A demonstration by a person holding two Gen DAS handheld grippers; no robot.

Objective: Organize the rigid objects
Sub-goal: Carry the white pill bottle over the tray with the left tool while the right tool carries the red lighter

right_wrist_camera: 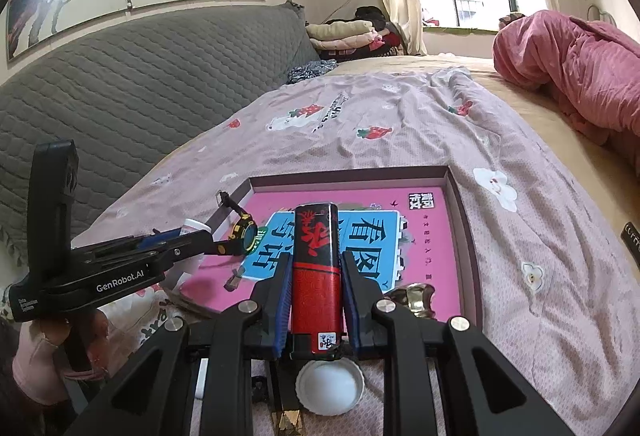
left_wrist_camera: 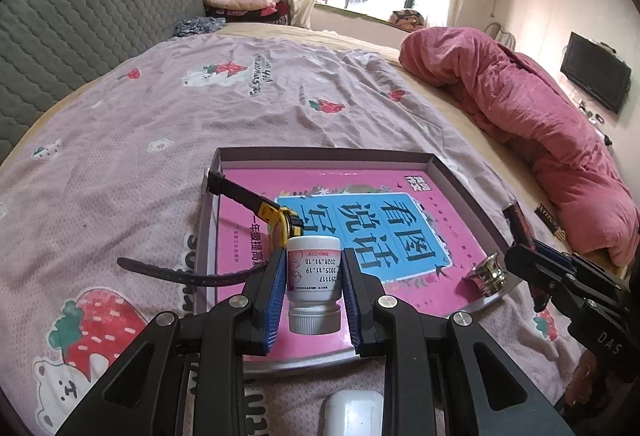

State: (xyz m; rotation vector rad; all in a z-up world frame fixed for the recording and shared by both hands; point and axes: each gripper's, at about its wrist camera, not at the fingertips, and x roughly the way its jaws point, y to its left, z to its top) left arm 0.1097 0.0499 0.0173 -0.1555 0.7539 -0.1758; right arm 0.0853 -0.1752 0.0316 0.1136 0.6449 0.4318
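Observation:
My left gripper (left_wrist_camera: 314, 272) is shut on a small white medicine bottle (left_wrist_camera: 314, 286), held cap toward the camera above the near edge of a shallow box lid (left_wrist_camera: 452, 176) lined with a pink book. A yellow and black watch (left_wrist_camera: 280, 214) lies across the lid's left wall, its strap hanging out. A shiny metal knob (left_wrist_camera: 489, 272) rests in the lid's near right corner. My right gripper (right_wrist_camera: 316, 268) is shut on a red and black lighter (right_wrist_camera: 317, 276), upright over the lid's near edge (right_wrist_camera: 466, 228). The left gripper (right_wrist_camera: 188, 242) shows at the left of the right wrist view.
The lid lies on a pink strawberry-print sheet (left_wrist_camera: 160, 108) over a bed. A rolled red quilt (left_wrist_camera: 552, 140) lies at the right, a grey quilted headboard (left_wrist_camera: 80, 16) at the left. A white case (left_wrist_camera: 352, 412) and a white round cap (right_wrist_camera: 330, 384) sit under the grippers.

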